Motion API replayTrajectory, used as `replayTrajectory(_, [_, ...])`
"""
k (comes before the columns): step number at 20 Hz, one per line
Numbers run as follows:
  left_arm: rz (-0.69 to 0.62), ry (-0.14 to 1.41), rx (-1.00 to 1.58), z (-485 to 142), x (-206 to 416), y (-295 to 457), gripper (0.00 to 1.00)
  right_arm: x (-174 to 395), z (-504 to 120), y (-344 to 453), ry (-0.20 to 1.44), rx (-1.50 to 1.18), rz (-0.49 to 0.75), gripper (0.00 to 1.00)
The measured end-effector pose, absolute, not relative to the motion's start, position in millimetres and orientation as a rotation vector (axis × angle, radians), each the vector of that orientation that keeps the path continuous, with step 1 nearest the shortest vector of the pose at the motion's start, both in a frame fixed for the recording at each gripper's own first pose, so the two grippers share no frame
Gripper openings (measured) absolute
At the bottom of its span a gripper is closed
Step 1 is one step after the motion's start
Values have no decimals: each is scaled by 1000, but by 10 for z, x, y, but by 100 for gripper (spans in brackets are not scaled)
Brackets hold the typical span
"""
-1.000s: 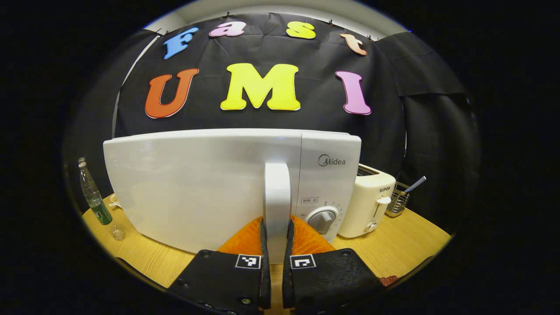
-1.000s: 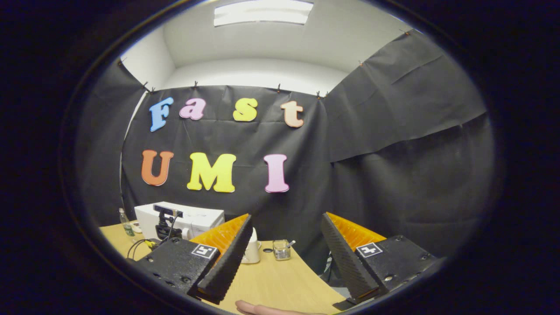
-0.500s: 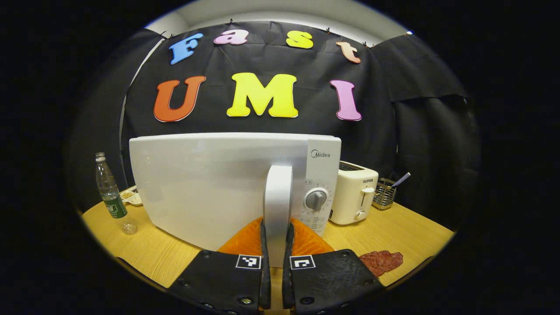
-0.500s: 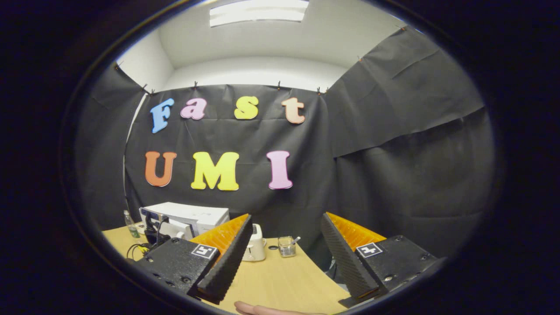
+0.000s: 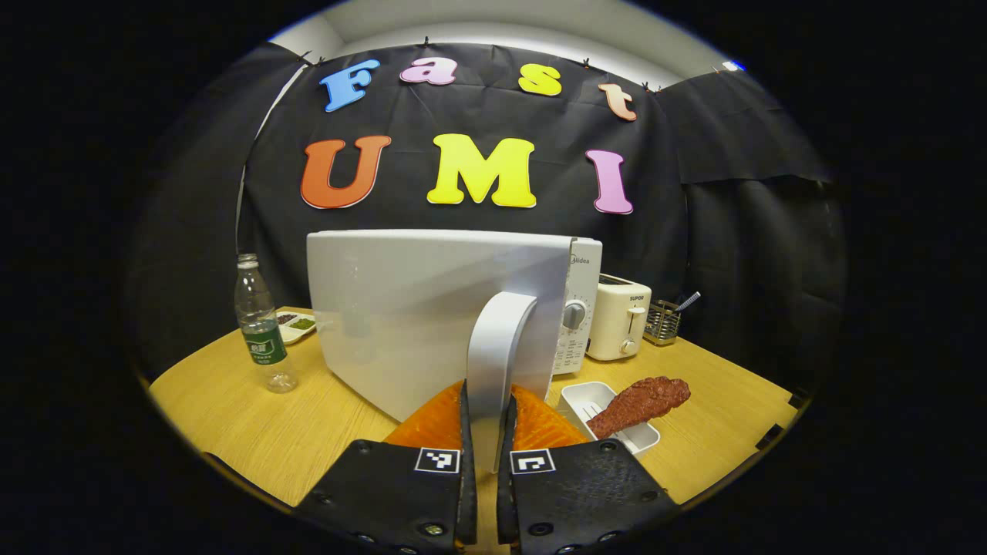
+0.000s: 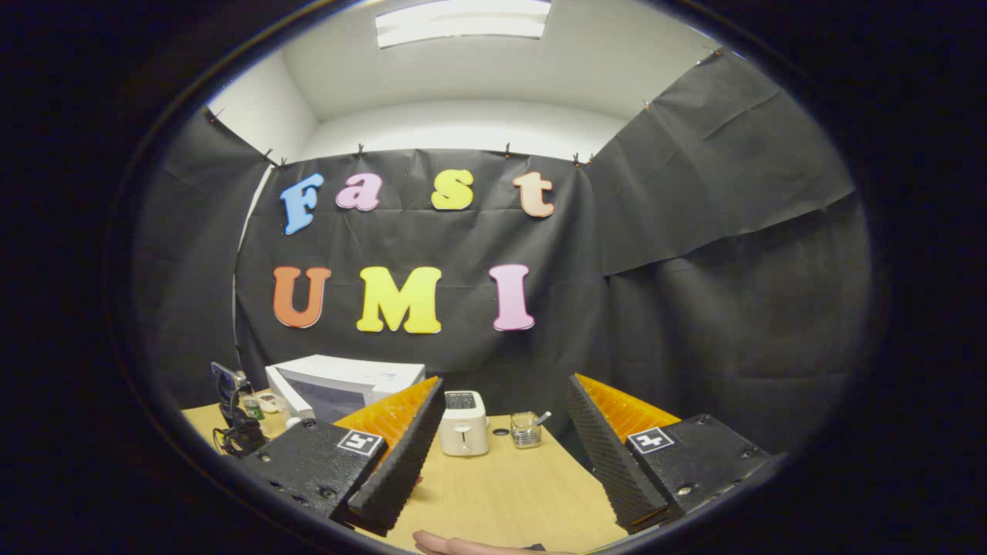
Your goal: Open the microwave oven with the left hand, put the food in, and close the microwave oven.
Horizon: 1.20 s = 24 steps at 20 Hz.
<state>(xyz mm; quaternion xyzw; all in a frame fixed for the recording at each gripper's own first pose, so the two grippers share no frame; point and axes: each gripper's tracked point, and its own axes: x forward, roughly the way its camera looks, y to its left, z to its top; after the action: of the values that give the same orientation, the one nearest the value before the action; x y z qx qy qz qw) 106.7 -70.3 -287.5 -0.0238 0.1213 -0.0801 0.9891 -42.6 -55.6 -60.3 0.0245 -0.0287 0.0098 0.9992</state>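
Microwave (image 5: 570, 308) white, door (image 5: 416, 308) ajar, handle (image 5: 493, 362) seemingly pinched.

Both views are bright and evenly lit from above. In the right gripper view a ceiling light panel (image 6: 463, 21) glows almost white, blown out at its centre, and washes the pale ceiling around it. In the left gripper view the microwave door (image 5: 432, 308) carries soft glare along its top and a grey shadow lower down. The wooden table (image 5: 231, 416) shows only faint, short shadows. Focus is sharp throughout, with no motion blur. Fisheye distortion bows straight edges strongly toward the rims, where the pictures darken.
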Motion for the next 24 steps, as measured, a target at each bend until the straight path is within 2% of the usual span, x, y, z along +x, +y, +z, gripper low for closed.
replayTrajectory(1, [-152,244,-53,-2878,959,-578,10,-435,-620,-500,-58,52,33,100])
replayTrajectory(2, [-142,246,-56,-2881,846,-444,13,-440,-637,-424,-56,53,48,100])
replayTrajectory(3, [-117,239,-61,-2858,729,-275,13,-444,-659,-360,-52,53,63,90])
replayTrajectory(4, [-109,235,-79,-2850,577,-140,17,-440,-699,-295,-43,48,79,100])
replayTrajectory(5, [-81,233,-92,-2852,444,16,24,-448,-751,-231,-30,44,94,100])
replayTrajectory(6, [-63,227,-97,-2844,295,175,52,-463,-799,-178,-18,46,108,100])
replayTrajectory(7, [-48,227,-102,-2838,151,344,41,-472,-839,-119,-6,50,123,100])
replayTrajectory(8, [-25,236,-113,-2820,-2,499,83,-485,-877,-66,3,55,136,100])
replayTrajectory(9, [-13,232,-120,-2810,-120,607,94,-492,-914,-10,15,56,149,100])
replayTrajectory(10, [11,233,-117,-2769,-246,736,95,-497,-955,42,26,53,159,100])
replayTrajectory(11, [31,233,-104,-2720,-339,828,93,-496,-980,77,36,47,163,90])
replayTrajectory(12, [49,227,-90,-2668,-406,924,94,-488,-1001,109,43,43,163,100])
replayTrajectory(15, [41,211,-100,-2479,-559,954,94,-472,-1050,212,64,32,169,100])
replayTrajectory(16, [33,206,-111,-2427,-578,921,93,-446,-1057,231,70,26,167,90])
replayTrajectory(19, [20,175,-103,-2224,-599,871,93,-347,-1109,267,95,21,166,90])
replayTrajectory(20, [22,169,-99,-2147,-580,865,93,-287,-1154,274,113,18,170,100])
replayTrajectory(23, [5,160,-93,-1866,-511,717,93,-75,-1272,306,172,2,190,100])
replayTrajectory(24, [4,144,-83,-1736,-461,679,93,4,-1333,329,197,-1,205,90])
